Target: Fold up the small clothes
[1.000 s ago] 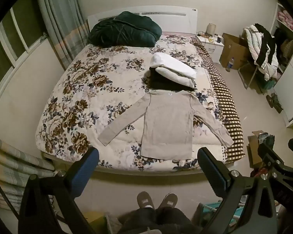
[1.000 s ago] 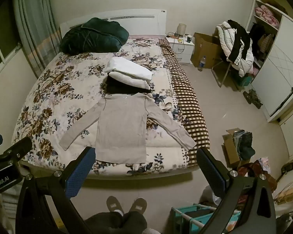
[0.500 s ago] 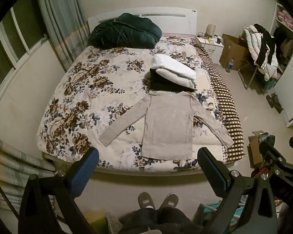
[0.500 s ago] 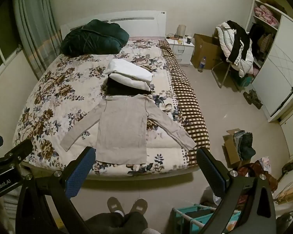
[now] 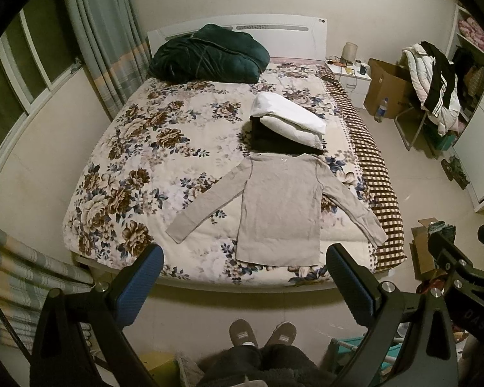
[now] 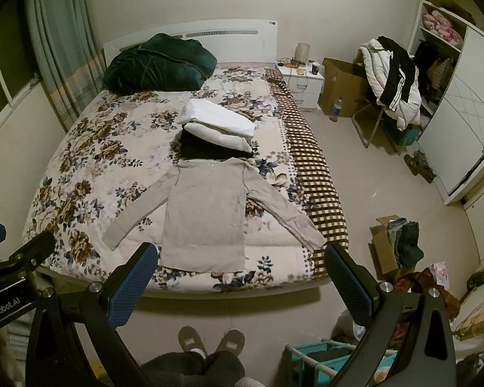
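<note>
Shirt (image 5: 279,206) collar overlaps dark garment (image 5: 274,140) under white stack (image 5: 290,119).

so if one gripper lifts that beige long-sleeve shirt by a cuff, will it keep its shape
Probably not. The beige long-sleeve shirt lies flat on the floral quilt, so it looks thin, floppy and light. Lifted by one cuff, the body would likely trail and bunch. It may drag rather than slide on the soft quilt.

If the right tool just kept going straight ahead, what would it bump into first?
Probably the beige long-sleeved shirt spread flat near the foot of the bed. The right tool is open, holds nothing, and points at the shirt's lower part. Nothing shows in between, though the depth is hard to judge.
</note>
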The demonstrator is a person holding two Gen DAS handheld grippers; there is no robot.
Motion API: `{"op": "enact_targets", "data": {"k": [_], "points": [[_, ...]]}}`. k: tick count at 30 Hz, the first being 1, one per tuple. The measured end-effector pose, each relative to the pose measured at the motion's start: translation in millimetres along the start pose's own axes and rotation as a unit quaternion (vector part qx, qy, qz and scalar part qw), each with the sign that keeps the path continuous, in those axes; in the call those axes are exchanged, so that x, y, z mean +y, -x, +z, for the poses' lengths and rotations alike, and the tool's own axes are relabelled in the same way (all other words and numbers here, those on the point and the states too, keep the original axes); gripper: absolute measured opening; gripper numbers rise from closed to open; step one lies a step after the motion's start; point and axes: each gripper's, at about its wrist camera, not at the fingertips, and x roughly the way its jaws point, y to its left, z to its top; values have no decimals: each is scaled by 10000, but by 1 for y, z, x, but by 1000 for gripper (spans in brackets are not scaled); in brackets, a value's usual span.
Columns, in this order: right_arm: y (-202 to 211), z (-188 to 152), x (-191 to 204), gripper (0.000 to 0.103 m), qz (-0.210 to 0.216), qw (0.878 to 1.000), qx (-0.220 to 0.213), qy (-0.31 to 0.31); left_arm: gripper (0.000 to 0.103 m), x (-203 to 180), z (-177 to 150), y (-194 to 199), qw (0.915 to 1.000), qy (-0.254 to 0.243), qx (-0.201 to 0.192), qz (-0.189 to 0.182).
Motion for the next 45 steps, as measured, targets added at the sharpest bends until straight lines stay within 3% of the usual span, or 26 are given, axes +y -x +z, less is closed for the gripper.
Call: {"op": "enact_targets", "data": {"k": [45], "points": [[1,-4,-1,103,17,10000,-8,2,103,0,5,7,10000,-2,-43,8]]}}
